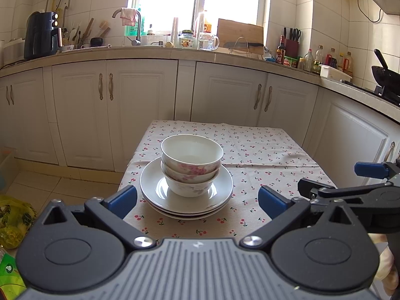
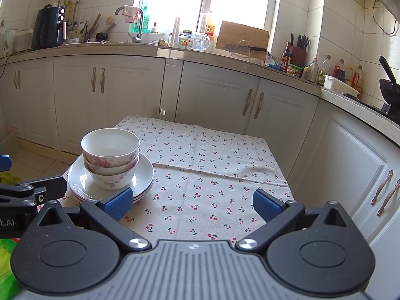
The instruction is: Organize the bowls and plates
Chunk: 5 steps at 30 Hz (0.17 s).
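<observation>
Bowls (image 1: 191,165) sat nested on stacked plates (image 1: 186,195). We held left gripper (image 1: 197,198) and right gripper (image 2: 192,205) wide, empty; we judged a rim nudge could topple them.

Bowls (image 1: 192,165): white, pink floral print on outer walls. Plates (image 1: 186,192): plain white, darker line at lowest rim. Tablecloth (image 1: 262,155): cream, small red cherry print with green stems. My left gripper (image 1: 197,200): black arms, blue pads, grey ribbed body. My right gripper (image 2: 192,203): same black, blue, grey. Cabinets (image 1: 140,105): off-white, bronze-toned handles. Wall tiles (image 2: 295,7): white. Bag (image 1: 12,217) on floor: yellow-green.
</observation>
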Motion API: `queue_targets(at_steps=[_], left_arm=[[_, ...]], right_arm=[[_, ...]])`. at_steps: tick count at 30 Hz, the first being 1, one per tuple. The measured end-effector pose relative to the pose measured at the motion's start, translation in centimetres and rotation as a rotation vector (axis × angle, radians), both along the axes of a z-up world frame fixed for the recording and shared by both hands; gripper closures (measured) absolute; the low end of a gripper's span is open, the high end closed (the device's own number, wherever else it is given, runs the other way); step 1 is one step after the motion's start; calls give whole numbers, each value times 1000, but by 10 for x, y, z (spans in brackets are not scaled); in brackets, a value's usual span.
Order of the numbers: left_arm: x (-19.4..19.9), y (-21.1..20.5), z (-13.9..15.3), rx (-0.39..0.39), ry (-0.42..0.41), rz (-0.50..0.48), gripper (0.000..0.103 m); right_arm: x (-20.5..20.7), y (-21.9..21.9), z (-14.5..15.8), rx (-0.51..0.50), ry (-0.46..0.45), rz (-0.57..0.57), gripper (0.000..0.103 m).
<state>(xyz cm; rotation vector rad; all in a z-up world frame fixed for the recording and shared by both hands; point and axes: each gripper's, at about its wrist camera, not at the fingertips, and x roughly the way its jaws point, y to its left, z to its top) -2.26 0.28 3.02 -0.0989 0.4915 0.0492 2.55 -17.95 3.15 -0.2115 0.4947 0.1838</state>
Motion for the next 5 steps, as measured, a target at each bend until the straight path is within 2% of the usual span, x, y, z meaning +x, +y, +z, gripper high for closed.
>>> queue_targets(at_steps=[5], left_arm=[[0,-1,1,-4,1,-2,1]], right_arm=[[0,0,0,-1,-1,-1,0]])
